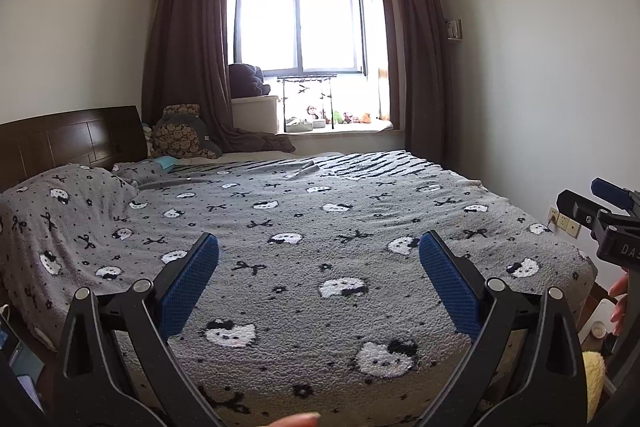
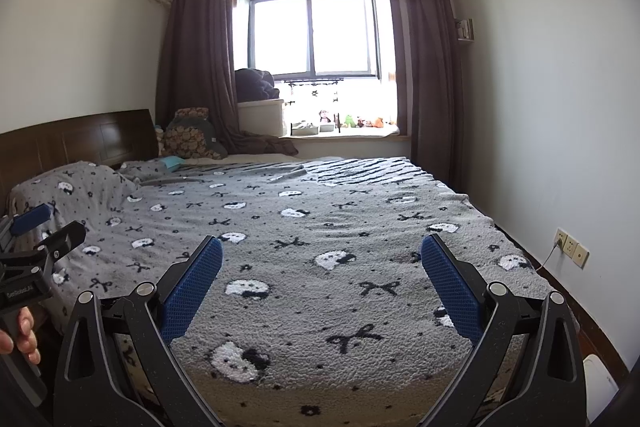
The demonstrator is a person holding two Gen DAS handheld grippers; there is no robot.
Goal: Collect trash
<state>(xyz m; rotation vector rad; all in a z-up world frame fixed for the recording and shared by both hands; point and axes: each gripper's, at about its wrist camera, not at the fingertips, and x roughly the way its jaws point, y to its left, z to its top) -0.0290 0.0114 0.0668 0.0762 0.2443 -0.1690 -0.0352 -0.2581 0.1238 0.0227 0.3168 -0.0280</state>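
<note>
In the left wrist view, the left gripper (image 1: 319,257) has its jaws spread wide and empty above the grey cat-print blanket (image 1: 304,227); the right gripper (image 1: 600,215) shows at the right edge. In the right wrist view, its jaws are equally wide and empty. Only this view shows the wall sockets (image 2: 571,246) clearly. I can pick out no trash in either view.

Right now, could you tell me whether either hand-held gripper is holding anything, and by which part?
Nothing is held: the left hand-held gripper and the right hand-held gripper are both open above the bedspread.
</note>
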